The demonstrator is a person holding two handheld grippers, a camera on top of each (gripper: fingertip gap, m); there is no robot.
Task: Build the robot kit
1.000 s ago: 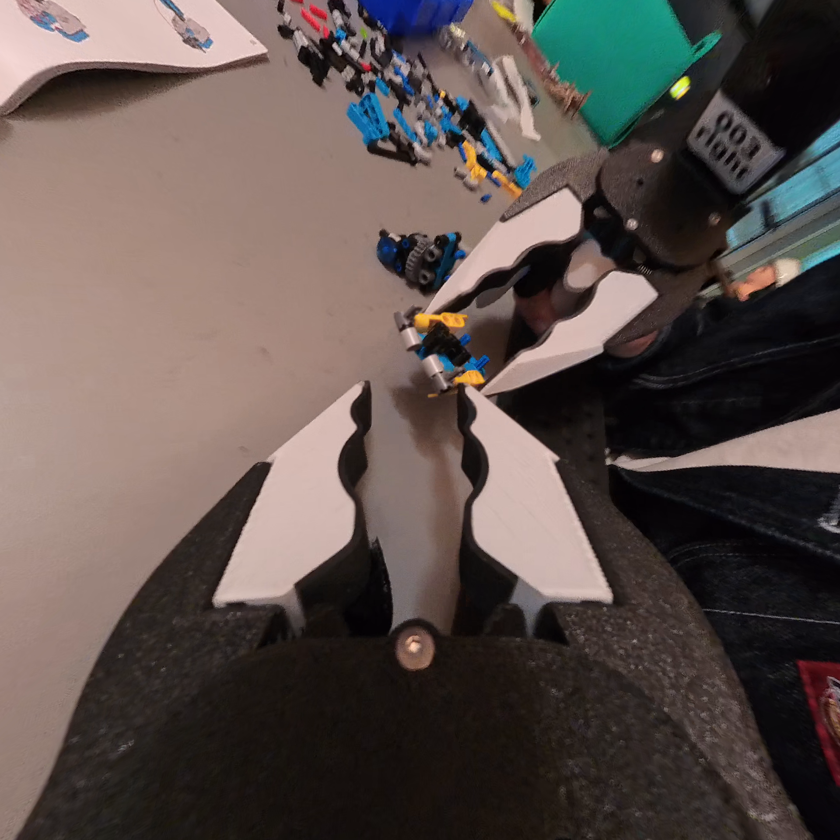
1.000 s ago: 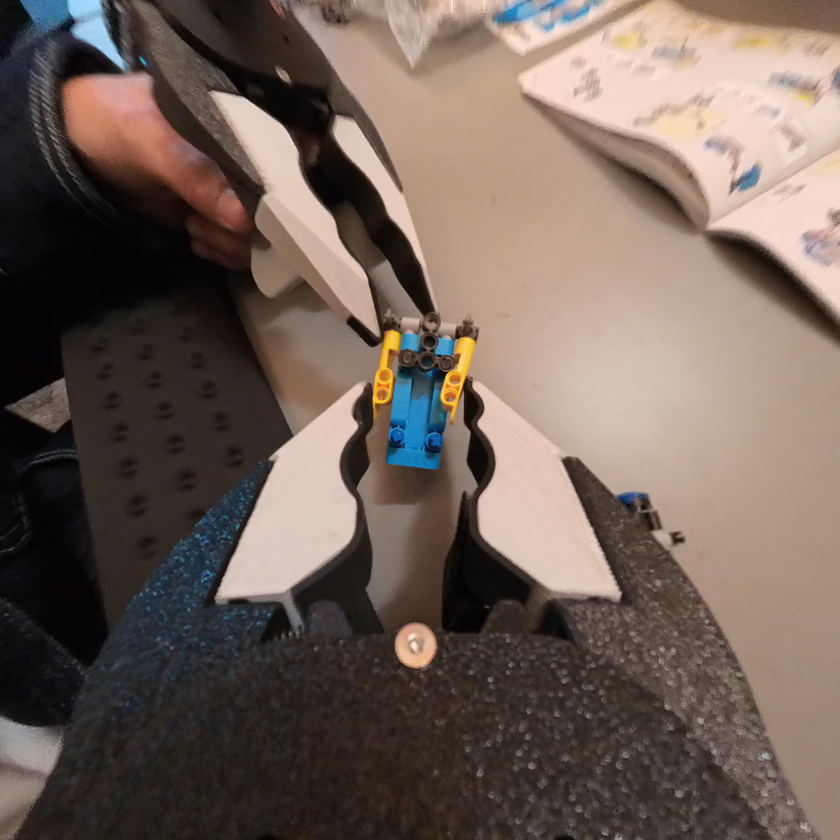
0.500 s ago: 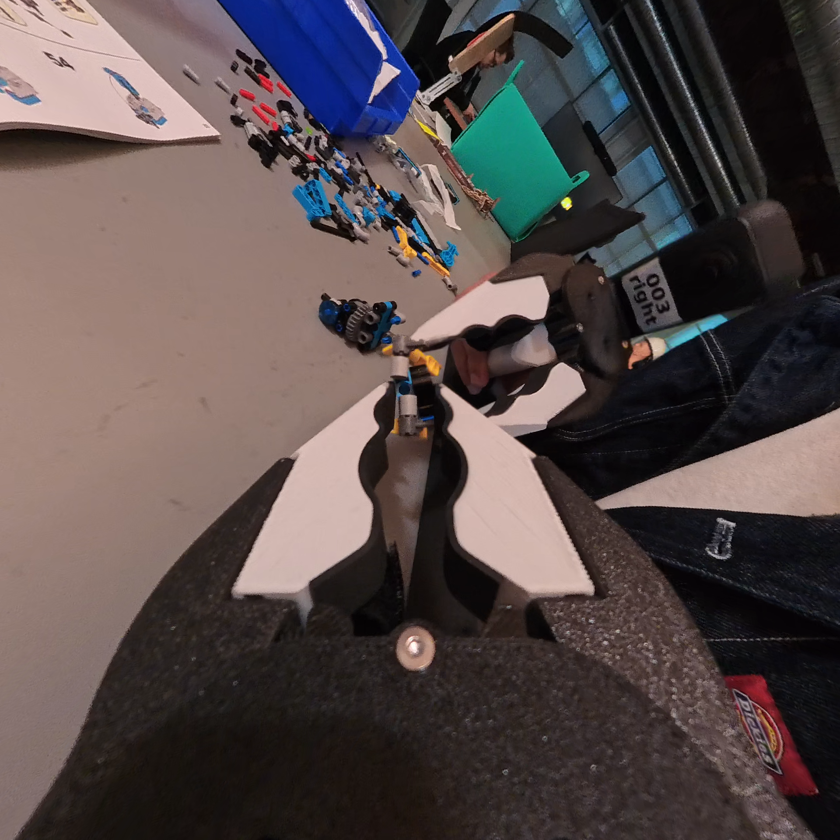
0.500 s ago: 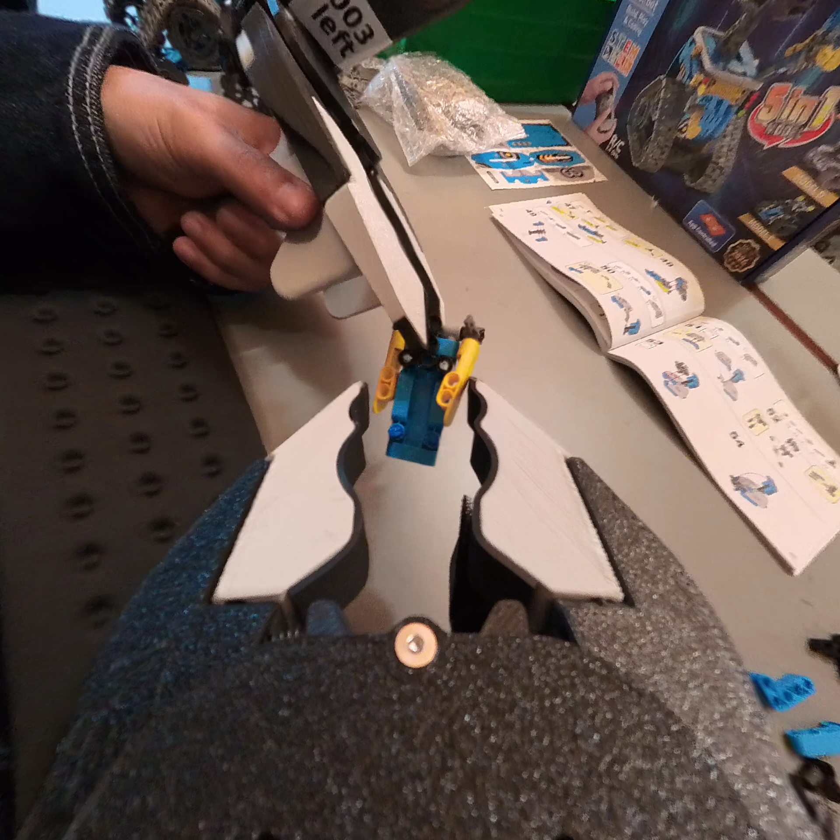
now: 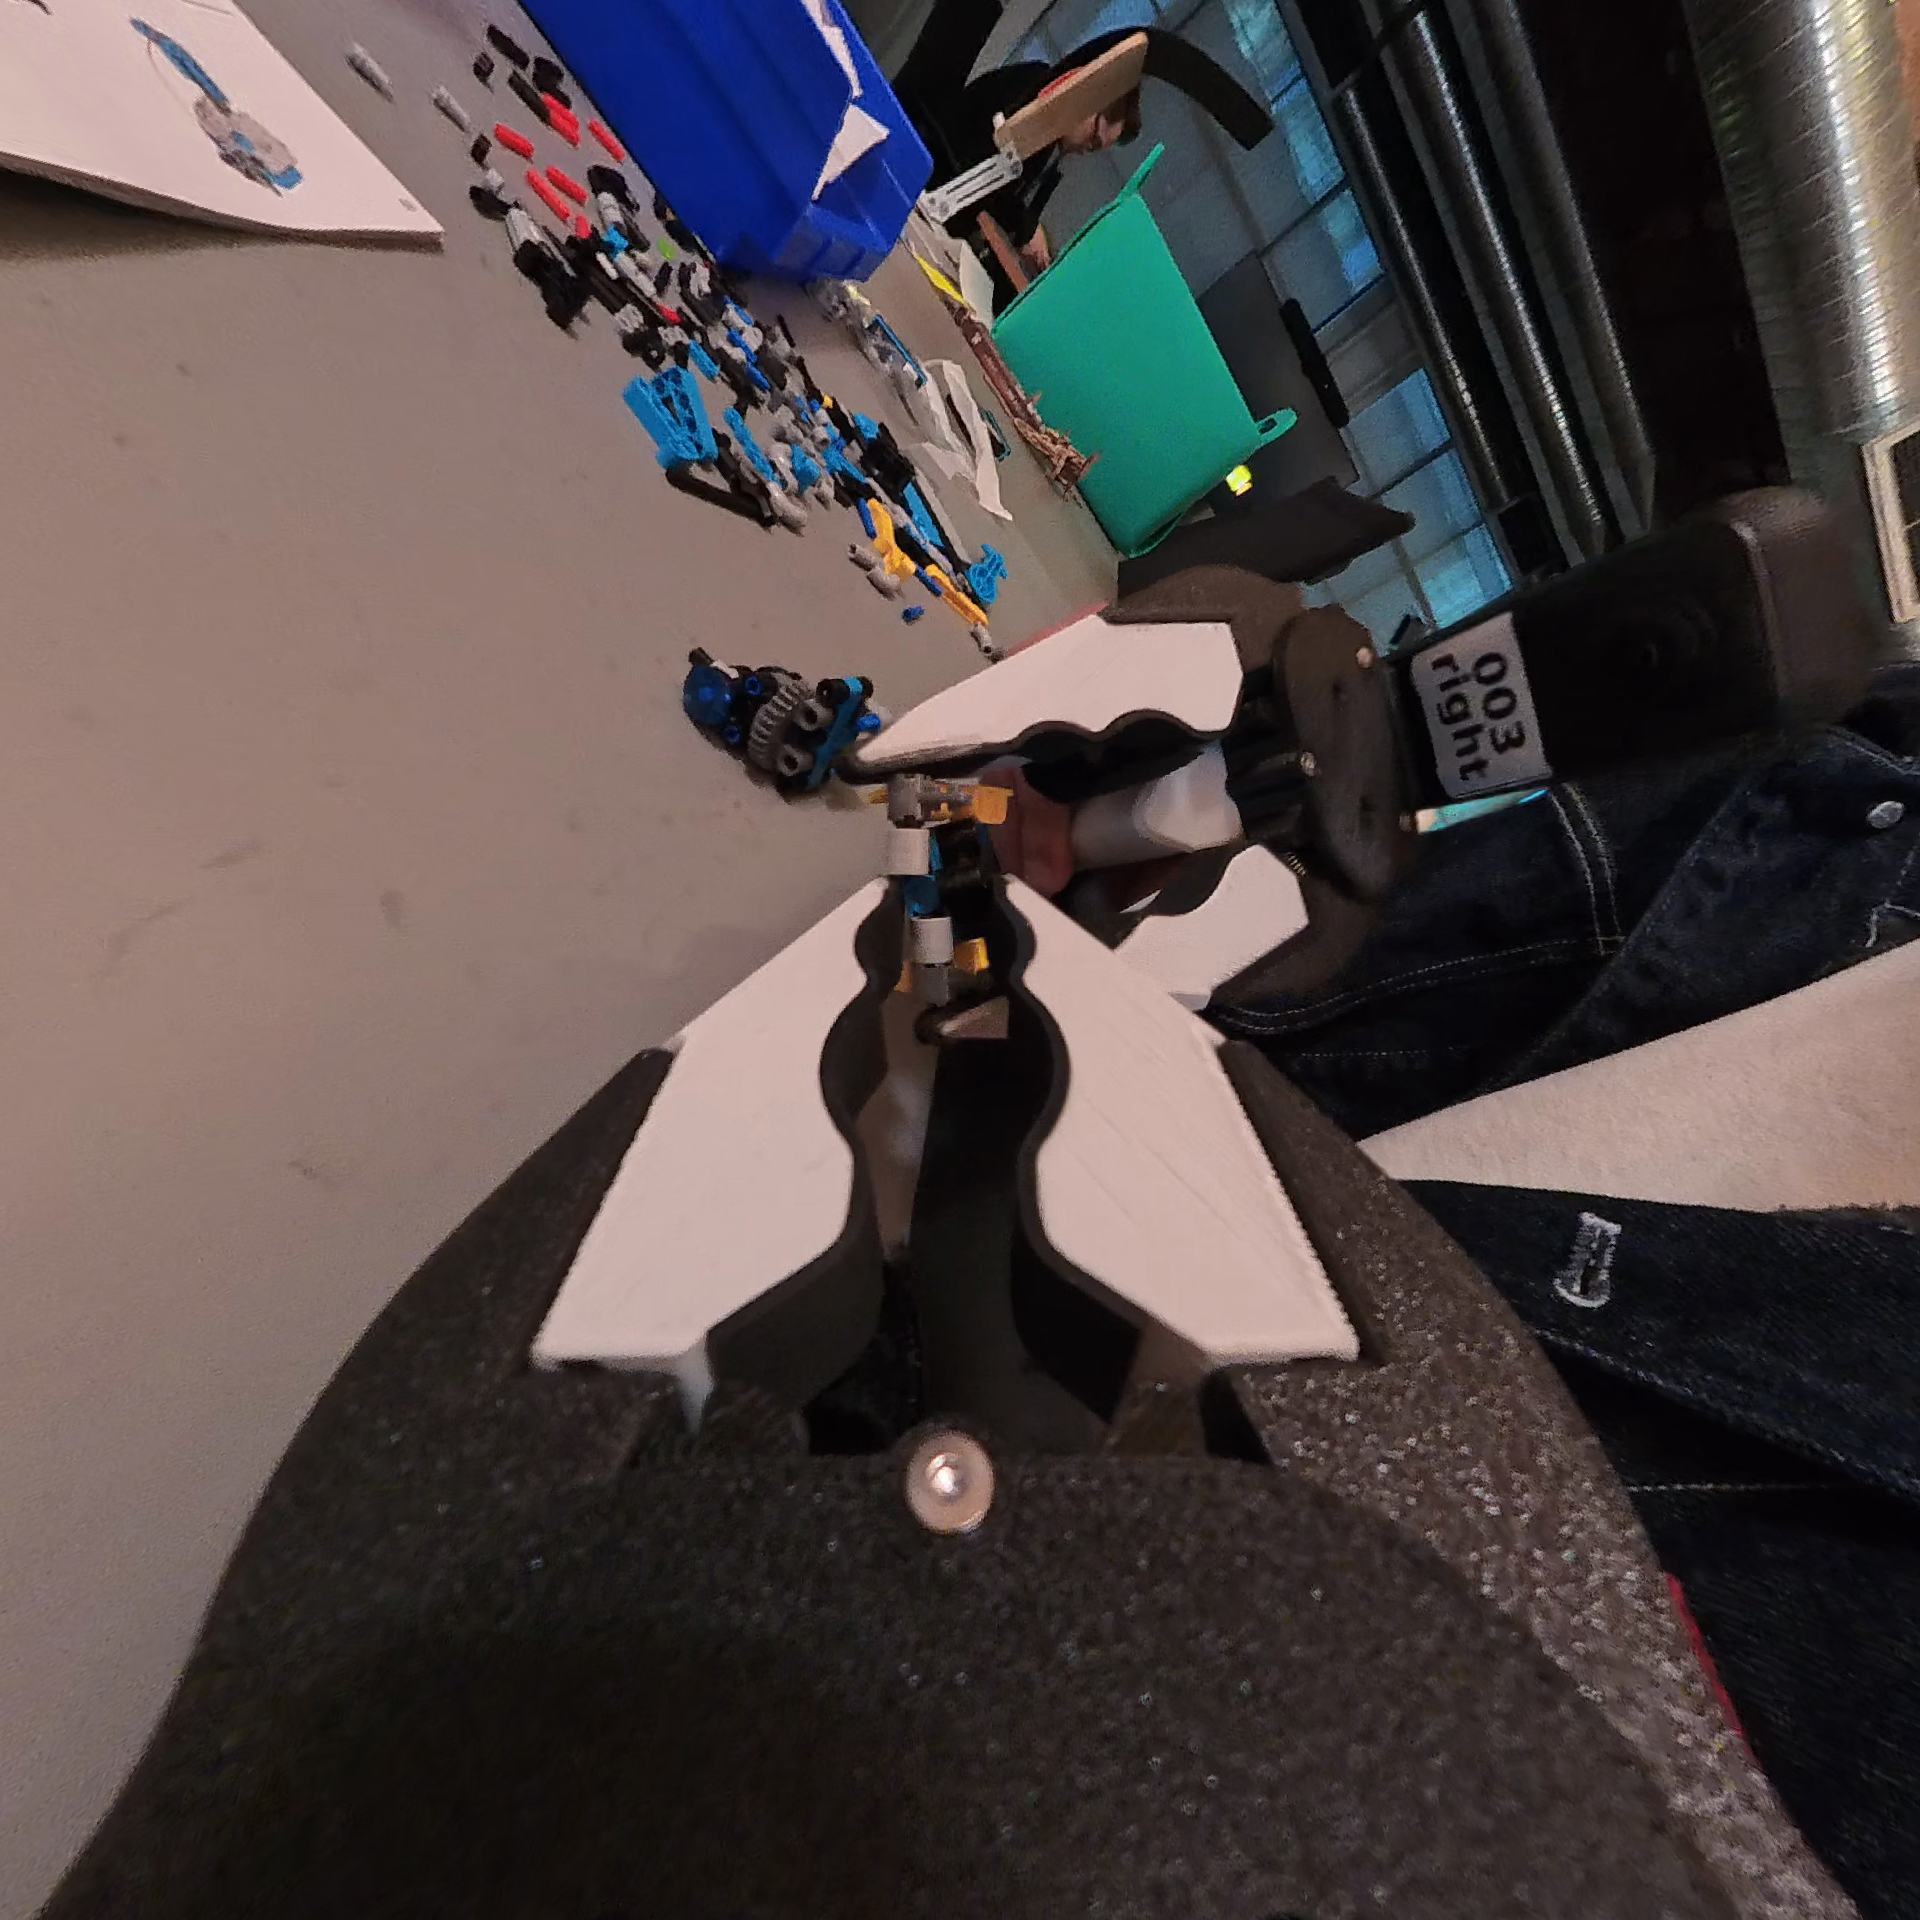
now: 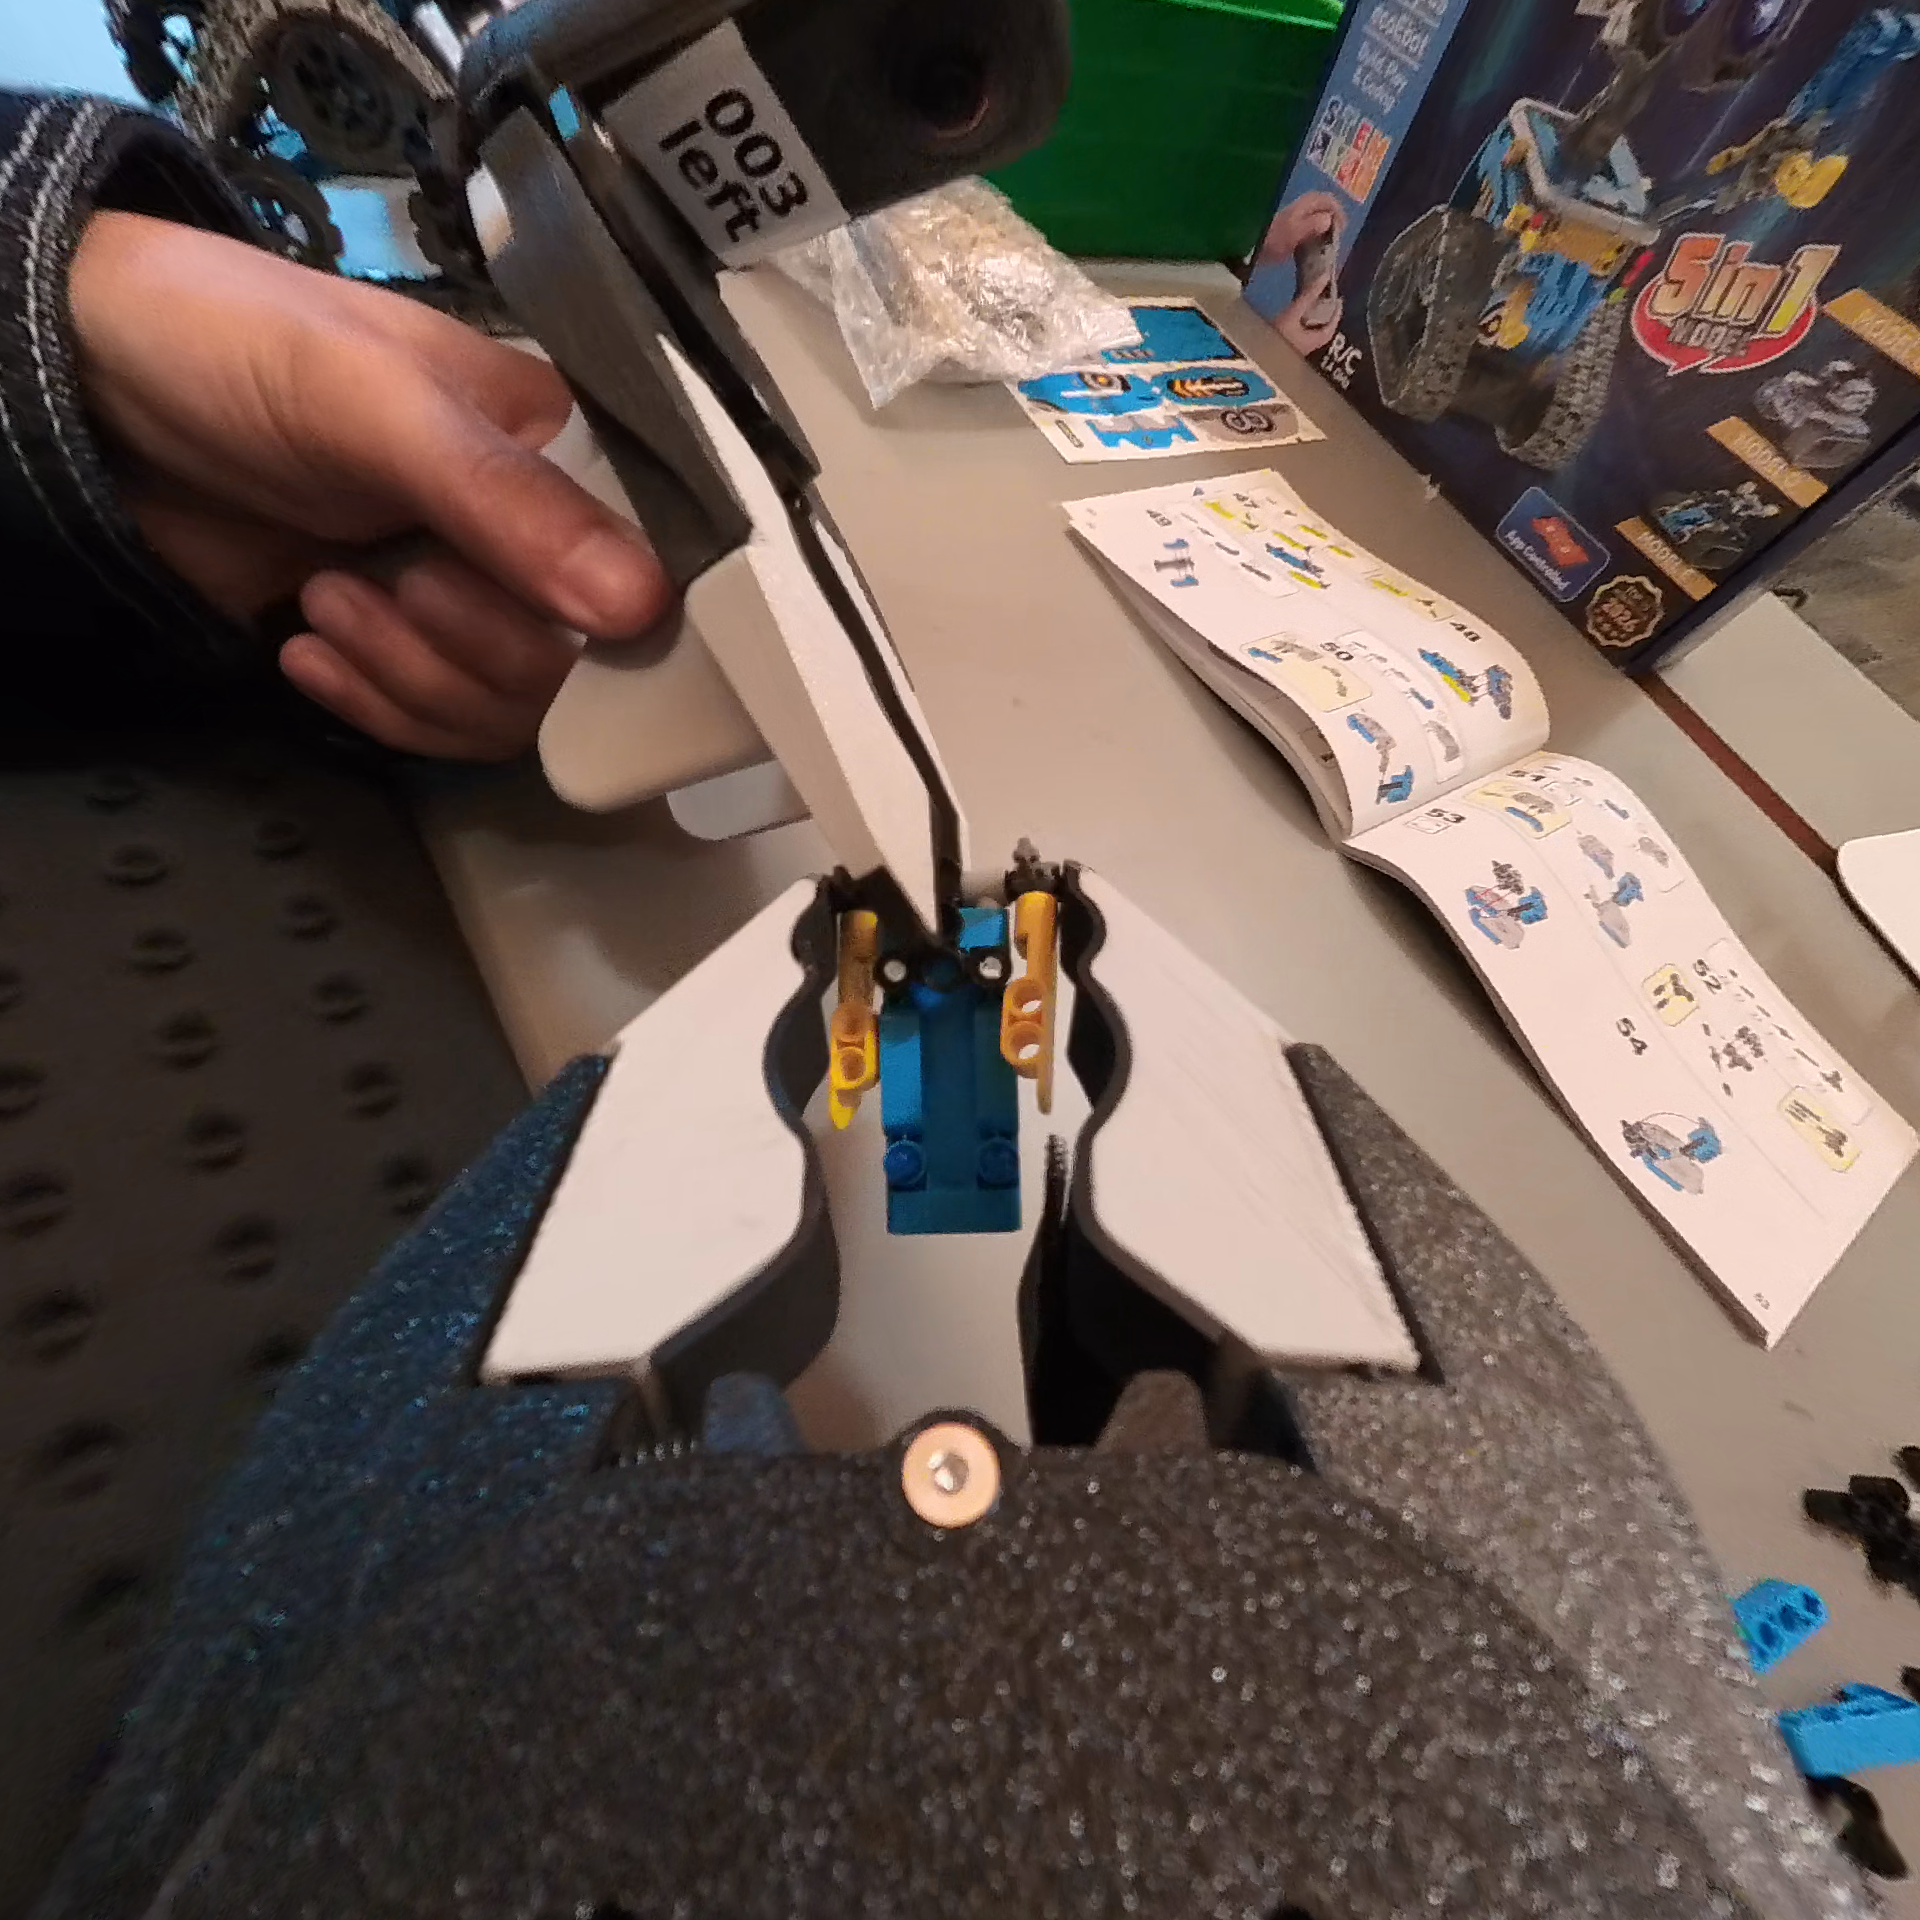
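Left wrist view: left gripper has its fingers drawn nearly together, tips clamped on a small blue, yellow and black brick model held above the grey table. The right gripper comes in from the right with its fingers spread; its upper finger lies just over the model's far end, and whether it touches is not clear. Just beyond sits a second small assembly with a grey gear. Farther back lie scattered loose parts, a blue bin, a green bin and an open instruction booklet at upper left. A dark denim sleeve fills the right side. Right wrist view: the right gripper is open, with the brick model between its fingers; its yellow side pieces sit close to the inner faces, and whether the black ends at the tips are touched cannot be told. The left gripper reaches down from above with fingers almost closed, pinching the model's far end; a hand grips its handle. On the table to the right are the booklet, a sticker sheet, a clear plastic bag and a printed toy box. Loose blue pieces lie at lower right.
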